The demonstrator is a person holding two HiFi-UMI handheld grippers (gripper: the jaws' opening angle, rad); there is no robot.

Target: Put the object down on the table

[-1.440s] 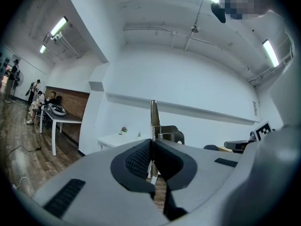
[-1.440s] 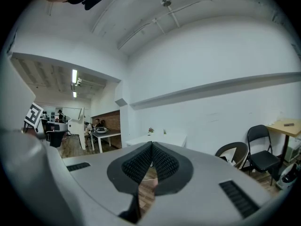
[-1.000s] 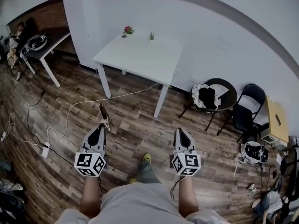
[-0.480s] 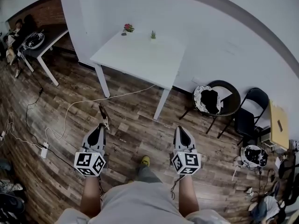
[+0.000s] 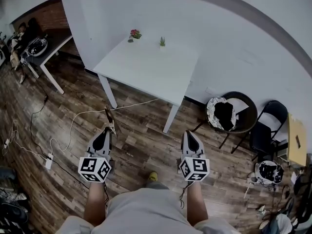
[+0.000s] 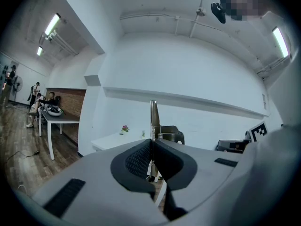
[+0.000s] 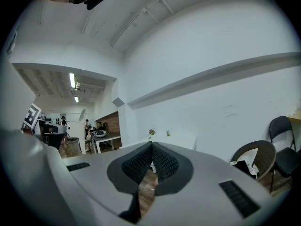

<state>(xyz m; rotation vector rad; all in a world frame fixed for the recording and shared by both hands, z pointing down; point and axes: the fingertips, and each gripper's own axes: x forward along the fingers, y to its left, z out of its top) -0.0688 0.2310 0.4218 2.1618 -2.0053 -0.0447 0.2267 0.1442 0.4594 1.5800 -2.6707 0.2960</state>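
Left gripper (image 5: 106,131): jaws clamped on a slim tool (image 5: 109,118), thin end poking past the pads, carried above the wood floor. White table (image 5: 146,67) ahead, well apart; a flowering pot (image 5: 135,33) and a green sprig (image 5: 162,42) at its far edge. Judgement: close in first, lower the tool flat onto bare tabletop, release on contact only. Right gripper (image 5: 188,133): jaws together, nothing between.

Head view: even, diffuse, coolish indoor light. Table (image 5: 146,67) top nearly washes out against the white wall (image 5: 234,28); floor (image 5: 136,130) goes darker toward 8 o'clock. Strong fisheye bend at the rims. Gripper views: black vignette in every corner. Tube lights (image 6: 52,24) at 10 and 2 o'clock clip to white in the left view, lamp (image 7: 72,80) at 9 o'clock in the right view. No motion blur.
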